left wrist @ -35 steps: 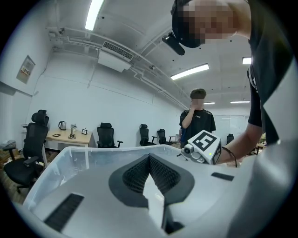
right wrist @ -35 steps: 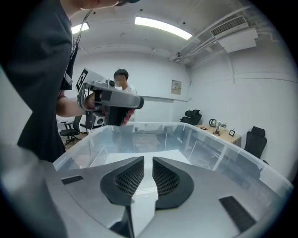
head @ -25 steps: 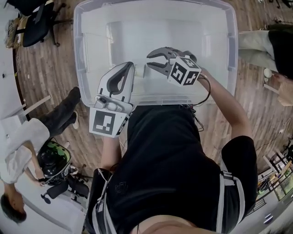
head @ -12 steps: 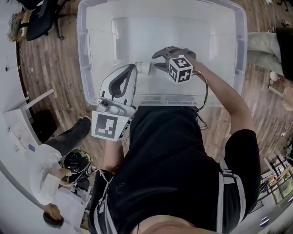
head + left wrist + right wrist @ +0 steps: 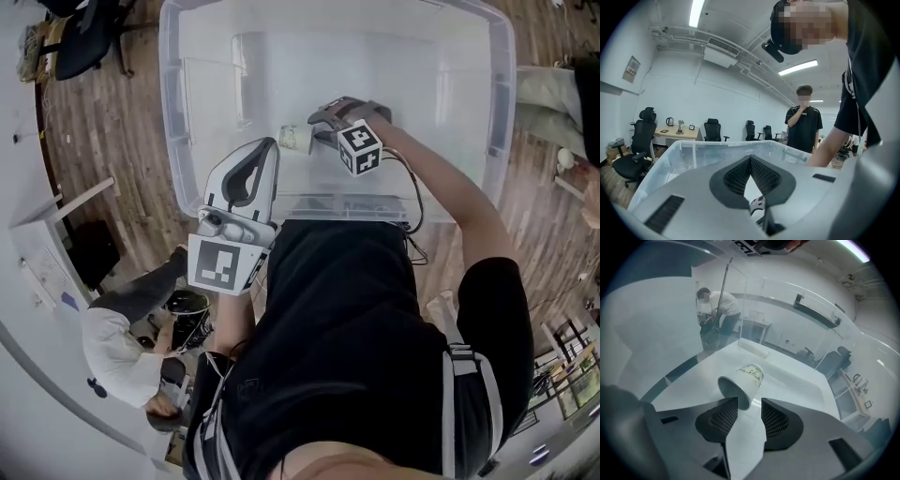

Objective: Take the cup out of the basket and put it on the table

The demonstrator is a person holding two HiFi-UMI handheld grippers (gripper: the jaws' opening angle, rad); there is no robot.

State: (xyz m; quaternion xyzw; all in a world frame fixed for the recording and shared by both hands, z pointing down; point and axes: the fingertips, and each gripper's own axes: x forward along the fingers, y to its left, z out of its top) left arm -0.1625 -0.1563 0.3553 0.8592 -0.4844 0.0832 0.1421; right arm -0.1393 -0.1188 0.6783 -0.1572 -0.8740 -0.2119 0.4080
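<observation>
Grey left gripper (image 5: 266, 143) hovering over the basket's (image 5: 170, 112) near wall, clamped on nothing. Cup (image 5: 743, 380) on its side on the basket floor. Right gripper (image 5: 750, 402) low inside the basket, jaws just opened wide, cup rim at the tips, ungripped. Ease forward, straddle the rim, squeeze gently.

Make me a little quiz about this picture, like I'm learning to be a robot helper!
1. True or false: the white paper cup stands upright.
2. Where is the cup? A: on the wooden floor. B: inside the clear plastic bin. C: on an office chair.
3. Fill in: the right gripper's jaws are ____.
Key: 1 false, it lies on its side. 2 B. 3 open; they have just been opening, the cup's rim at their tips, not gripped.
</observation>
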